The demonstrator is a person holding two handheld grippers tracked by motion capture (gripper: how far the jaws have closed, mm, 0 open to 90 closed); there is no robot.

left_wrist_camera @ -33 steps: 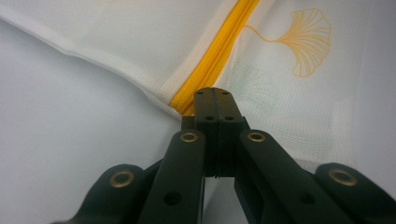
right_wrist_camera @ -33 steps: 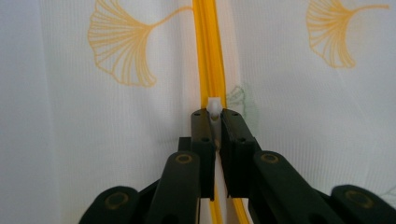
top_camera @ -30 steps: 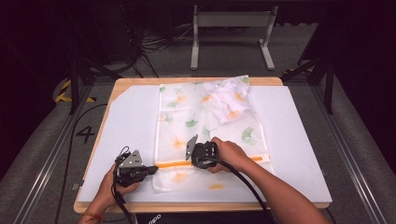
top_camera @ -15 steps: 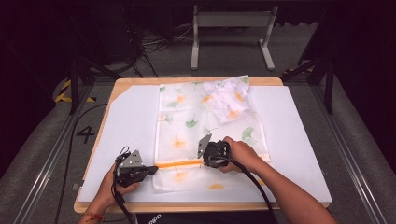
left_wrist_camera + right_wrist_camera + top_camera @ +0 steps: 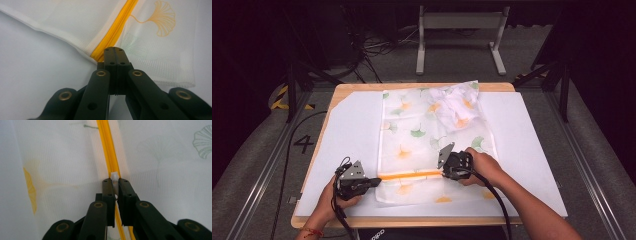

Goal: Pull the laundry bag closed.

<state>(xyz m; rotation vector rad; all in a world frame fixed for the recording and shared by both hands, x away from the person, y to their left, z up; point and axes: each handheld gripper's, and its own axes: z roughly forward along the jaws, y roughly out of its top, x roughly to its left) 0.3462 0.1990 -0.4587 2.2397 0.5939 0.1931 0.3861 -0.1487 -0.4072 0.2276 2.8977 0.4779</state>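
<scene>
A white mesh bag [image 5: 432, 135] printed with ginkgo leaves lies flat on the white mat. An orange zipper [image 5: 409, 175] runs across its near end. My left gripper [image 5: 377, 181] is shut on the zipper's left end at the bag's edge; in the left gripper view the jaws [image 5: 115, 50] are closed over the orange tape [image 5: 120, 22]. My right gripper [image 5: 442, 173] is shut on the white zipper pull [image 5: 114, 177], with the closed orange zipper [image 5: 106, 145] stretching ahead of its tips [image 5: 114, 180].
The white mat [image 5: 522, 145] covers a wooden table [image 5: 402, 220]. A crumpled white cloth [image 5: 457, 107] bulges at the bag's far right. A metal stand [image 5: 459, 30] and cables lie on the floor beyond the table.
My right gripper has slid to the right along the zipper with the pull, so the orange line between the grippers is longer. The left gripper has stayed put.
</scene>
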